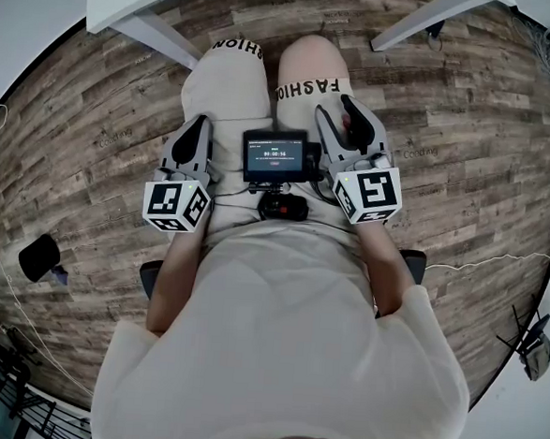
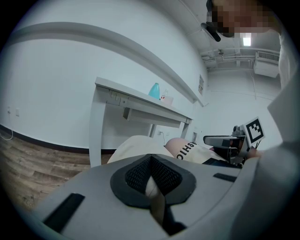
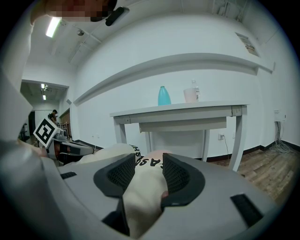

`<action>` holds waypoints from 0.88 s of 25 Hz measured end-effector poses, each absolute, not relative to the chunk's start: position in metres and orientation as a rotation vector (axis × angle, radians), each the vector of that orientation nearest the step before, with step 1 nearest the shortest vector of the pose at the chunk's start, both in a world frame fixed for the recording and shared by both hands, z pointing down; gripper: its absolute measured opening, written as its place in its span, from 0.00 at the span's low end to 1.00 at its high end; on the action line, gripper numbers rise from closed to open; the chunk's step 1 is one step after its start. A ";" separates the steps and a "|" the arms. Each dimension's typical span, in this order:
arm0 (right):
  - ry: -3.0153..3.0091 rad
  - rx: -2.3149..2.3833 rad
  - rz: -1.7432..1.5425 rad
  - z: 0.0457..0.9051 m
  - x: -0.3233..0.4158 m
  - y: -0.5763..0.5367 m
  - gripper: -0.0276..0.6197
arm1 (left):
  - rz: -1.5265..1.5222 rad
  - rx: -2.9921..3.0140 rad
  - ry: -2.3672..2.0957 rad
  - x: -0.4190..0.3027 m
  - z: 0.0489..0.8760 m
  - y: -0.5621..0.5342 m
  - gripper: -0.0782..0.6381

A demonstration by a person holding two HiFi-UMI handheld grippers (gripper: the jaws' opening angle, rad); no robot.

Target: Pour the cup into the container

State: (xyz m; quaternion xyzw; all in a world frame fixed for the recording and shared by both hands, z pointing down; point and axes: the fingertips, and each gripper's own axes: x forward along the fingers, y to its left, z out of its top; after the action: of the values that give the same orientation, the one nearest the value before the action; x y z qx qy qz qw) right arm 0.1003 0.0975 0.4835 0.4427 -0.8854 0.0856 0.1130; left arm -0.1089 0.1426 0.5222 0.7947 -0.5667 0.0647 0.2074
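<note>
A wooden floor (image 1: 469, 134) is filling the head view, and a white table (image 3: 178, 111) is standing well ahead of the seated person. From above, only the table's near edge and legs are showing, as the frame's rim is cutting off the rest. The person's beige shorts (image 1: 228, 89) are covering the lap, with printed lettering curving over each knee.

Both tools are resting on the thighs, one on each leg. The left tongs (image 2: 151, 164) are sitting together, pads meeting at the tips with only a thin slit of cloth showing below. The right tongs (image 3: 149, 171) are standing apart, gripping nothing, and the beige cloth of the leg beneath is showing through the gap.

A small screen (image 1: 275, 156) is lying between the two tools, its text too small to read.

The teal vessel (image 3: 163, 95) and a pale translucent container (image 3: 191, 93) are standing just beside each other on the table, well away from both tongs. They are too small to tell their contents.
</note>
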 end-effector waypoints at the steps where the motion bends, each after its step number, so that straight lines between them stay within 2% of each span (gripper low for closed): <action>1: -2.597 1.299 0.250 0.483 0.100 0.098 0.33 | 0.180 2.213 -1.578 -0.109 0.522 0.143 0.12; 22: -2.596 1.303 0.254 0.484 0.101 0.097 0.33 | 0.177 2.211 -1.576 -0.109 0.523 0.142 0.12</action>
State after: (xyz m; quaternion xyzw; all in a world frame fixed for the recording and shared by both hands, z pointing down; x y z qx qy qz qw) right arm 0.1007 0.0972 0.4842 0.4440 -0.8847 0.0867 0.1128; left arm -0.1093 0.1424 0.5226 0.7946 -0.5666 0.0638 0.2088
